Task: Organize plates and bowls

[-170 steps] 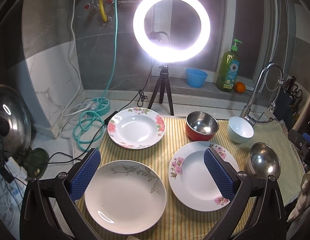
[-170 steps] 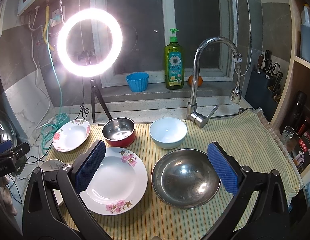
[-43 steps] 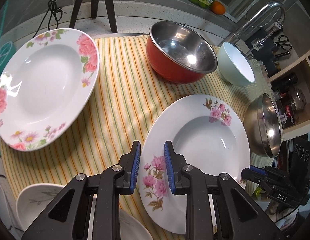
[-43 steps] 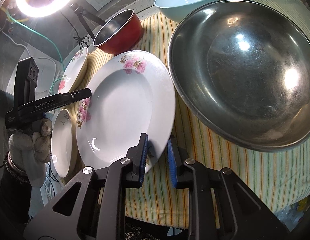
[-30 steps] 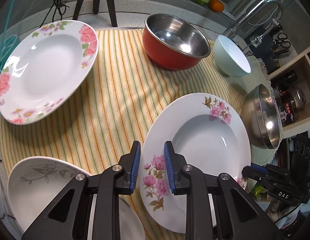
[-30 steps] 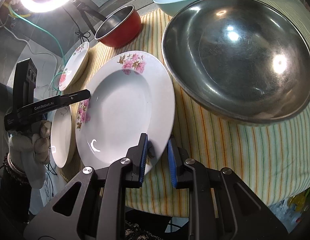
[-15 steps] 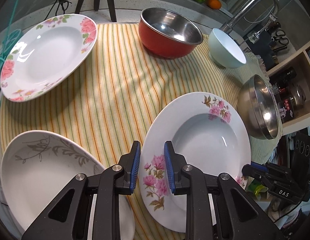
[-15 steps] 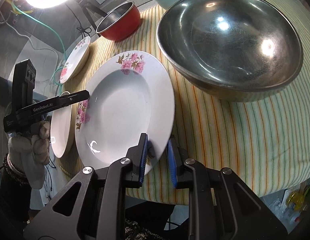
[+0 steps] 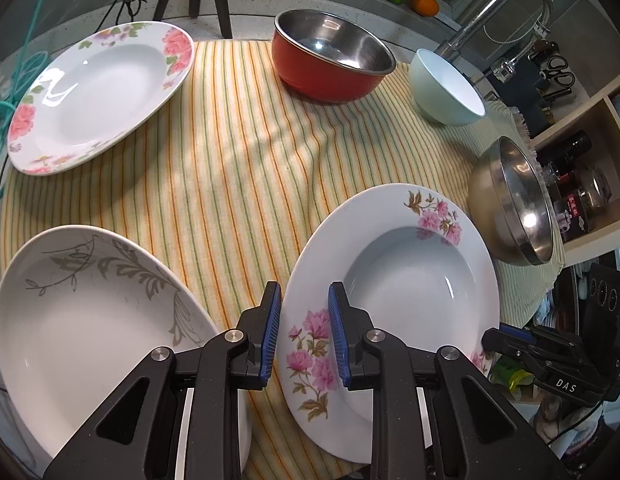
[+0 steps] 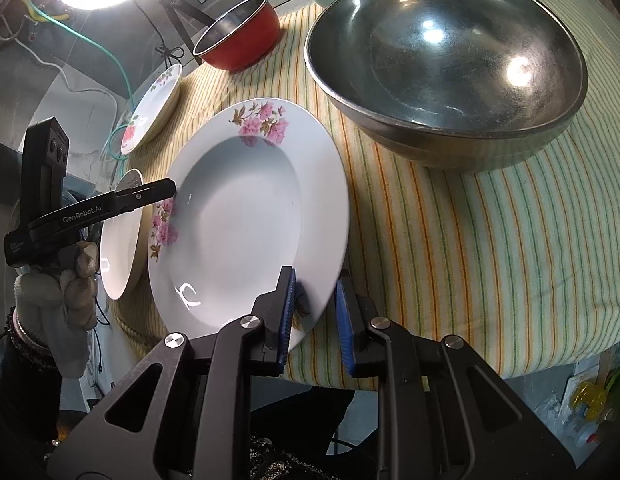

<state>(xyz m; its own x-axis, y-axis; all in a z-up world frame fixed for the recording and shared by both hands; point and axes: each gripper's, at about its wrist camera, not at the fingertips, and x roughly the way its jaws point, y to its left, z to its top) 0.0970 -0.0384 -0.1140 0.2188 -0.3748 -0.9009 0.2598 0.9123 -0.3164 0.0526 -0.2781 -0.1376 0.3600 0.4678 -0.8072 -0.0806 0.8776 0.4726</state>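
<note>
- Plate at the centre of it: a white deep plate with pink flower sprays on its rim hangs tilted above the yellow-and-green striped cloth, pinched on two opposite edges
- Right gripper has its blue pads nearly closed on the plate's near rim, seen from its own camera; the plate stretches away and to the left from that claw
- Left gripper is likewise squeezed almost shut on the rim by the largest pink blossoms, the plate lying to the right of and beyond its fingers; both claws are on the plate, so neither is the nearer
- Just left of the left gripper sits a white plate with a grey leaf scroll, empty, its right edge passing under that claw; judged from the task, this looks the likely stacking spot, a short shift to the left of the carried plate
- A gloved hand holds the left tool at the frame's left edge
- Right of the plate, a large plain steel mixing bowl rests on the cloth, empty
- Farther back stand a red-sided steel bowl and a pale blue ceramic bowl, both empty, set near one another
- Far left, a white plate with big pink roses lies empty, well apart from the held one
</note>
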